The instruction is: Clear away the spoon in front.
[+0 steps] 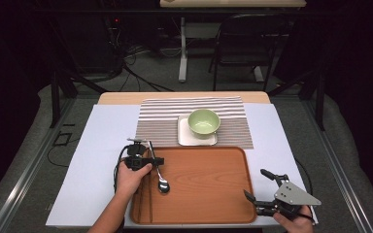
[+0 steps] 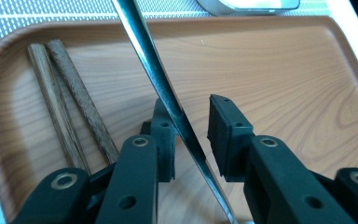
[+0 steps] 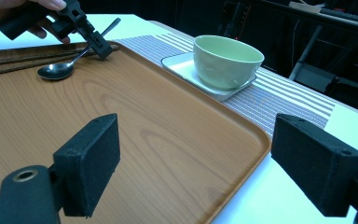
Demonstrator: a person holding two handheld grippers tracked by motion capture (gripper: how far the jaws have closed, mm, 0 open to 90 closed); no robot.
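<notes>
The spoon (image 1: 159, 175) lies on the tray's (image 1: 209, 194) left part beside the chopsticks (image 2: 70, 107). The left gripper (image 2: 191, 128) stands part-open around its handle, not pinching; best lift straight away. The right gripper (image 3: 196, 163) waits wide, empty.

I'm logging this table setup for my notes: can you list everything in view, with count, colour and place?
Tray: one, brown wood-look, near middle of the table.
Spoon: one, silver, bowl resting on the tray's left part, handle between the left claw's jaws.
Chopsticks: two, dark wood, along the tray's left edge.
Bowl: one, pale green, on the dish.
Dish: one, white, square, on the mat.
Mat: one, striped grey-white, beyond the tray.
Left claw: black, open around the spoon handle.
Right claw: black, open, at the tray's near right corner.
</notes>
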